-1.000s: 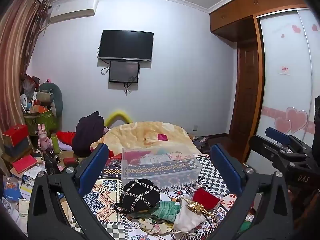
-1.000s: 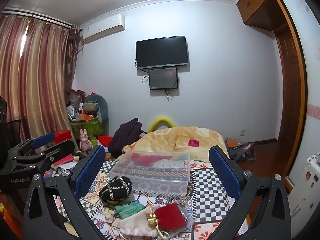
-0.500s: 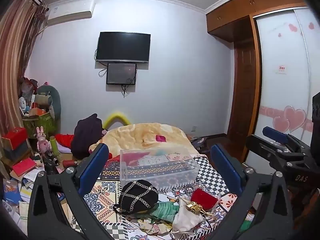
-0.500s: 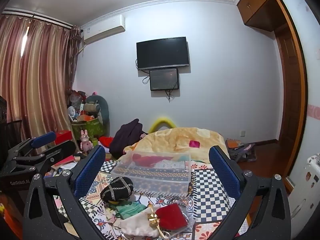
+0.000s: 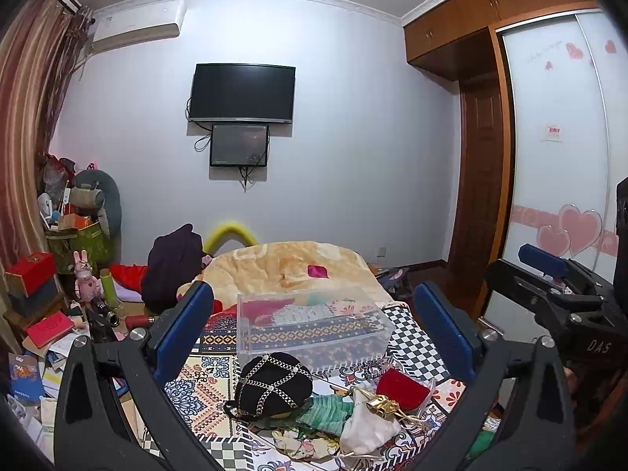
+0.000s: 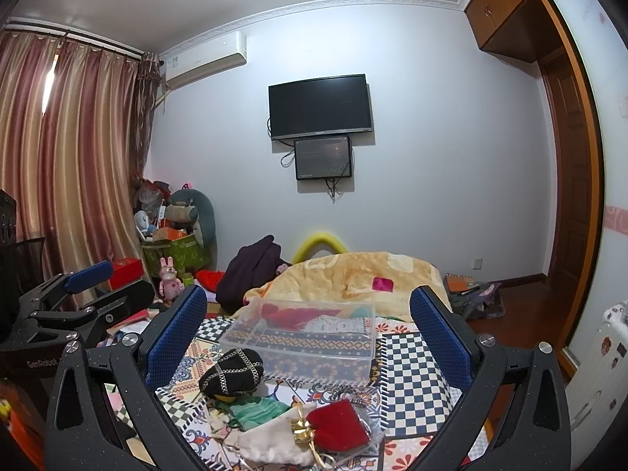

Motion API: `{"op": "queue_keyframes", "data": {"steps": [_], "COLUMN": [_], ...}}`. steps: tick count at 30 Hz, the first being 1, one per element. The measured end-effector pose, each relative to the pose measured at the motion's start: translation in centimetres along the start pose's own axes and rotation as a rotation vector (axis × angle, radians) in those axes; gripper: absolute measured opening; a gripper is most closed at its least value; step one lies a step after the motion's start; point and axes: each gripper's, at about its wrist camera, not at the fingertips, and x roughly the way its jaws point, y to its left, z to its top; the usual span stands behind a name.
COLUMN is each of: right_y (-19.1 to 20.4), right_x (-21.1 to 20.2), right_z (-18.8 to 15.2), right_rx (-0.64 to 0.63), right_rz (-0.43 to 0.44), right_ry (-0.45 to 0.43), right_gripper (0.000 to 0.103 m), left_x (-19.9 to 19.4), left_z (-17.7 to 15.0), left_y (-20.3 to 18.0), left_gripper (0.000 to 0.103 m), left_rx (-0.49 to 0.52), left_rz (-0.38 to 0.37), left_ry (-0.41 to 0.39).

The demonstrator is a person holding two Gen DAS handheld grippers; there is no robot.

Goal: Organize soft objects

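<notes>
Approach stage: both grippers spread wide and empty above the pile.

The left gripper (image 5: 314, 333) and right gripper (image 6: 308, 331) should descend on the black chain-netted soft pouch (image 5: 272, 386), just before the clear plastic bin (image 5: 314, 324), pinching fabric, not chain.

Pouches (image 5: 369, 404) before bin (image 5: 310, 325) — on bed (image 5: 416, 341)

A home bedroom: a quilt-covered bed (image 5: 298, 271), wall-mounted television (image 5: 241, 93), curtains (image 6: 66, 165) and wardrobe (image 5: 565, 149).
</notes>
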Motion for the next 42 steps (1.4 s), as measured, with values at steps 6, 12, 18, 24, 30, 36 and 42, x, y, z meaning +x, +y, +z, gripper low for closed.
{"op": "queue_keyframes", "data": {"steps": [6, 12, 18, 24, 30, 36, 42], "right_y": [-0.14, -0.08, -0.08, -0.03, -0.04, 0.01, 0.11], "right_x": [-0.48, -0.54, -0.62, -0.67, -0.65, -0.65, -0.52], "right_z": [0.39, 0.48, 0.49, 0.59, 0.48, 0.41, 0.32], "right_rx": [0.0, 0.0, 0.0, 0.001, 0.001, 0.001, -0.001], "right_rz": [0.002, 0.001, 0.003, 0.003, 0.003, 0.003, 0.005], "right_ry": [-0.003, -0.003, -0.005, -0.005, -0.006, -0.006, 0.0], "right_gripper": [0.103, 0.103, 0.103, 0.103, 0.103, 0.103, 0.103], "left_x": [0.08, 0.09, 0.04, 0.04, -0.18, -0.24, -0.21], "left_z": [0.03, 0.03, 0.04, -0.01, 0.09, 0.1, 0.12], "left_y": [-0.08, -0.1, -0.08, -0.08, -0.03, 0.01, 0.05], "left_gripper": [0.103, 0.103, 0.103, 0.103, 0.103, 0.103, 0.103], "left_rx": [-0.001, -0.001, 0.0, -0.003, -0.003, -0.004, -0.006], "left_rz": [0.0, -0.001, -0.001, -0.009, -0.01, -0.011, -0.016], "left_ry": [0.001, 0.002, 0.002, 0.003, -0.001, 0.0, 0.005]}}
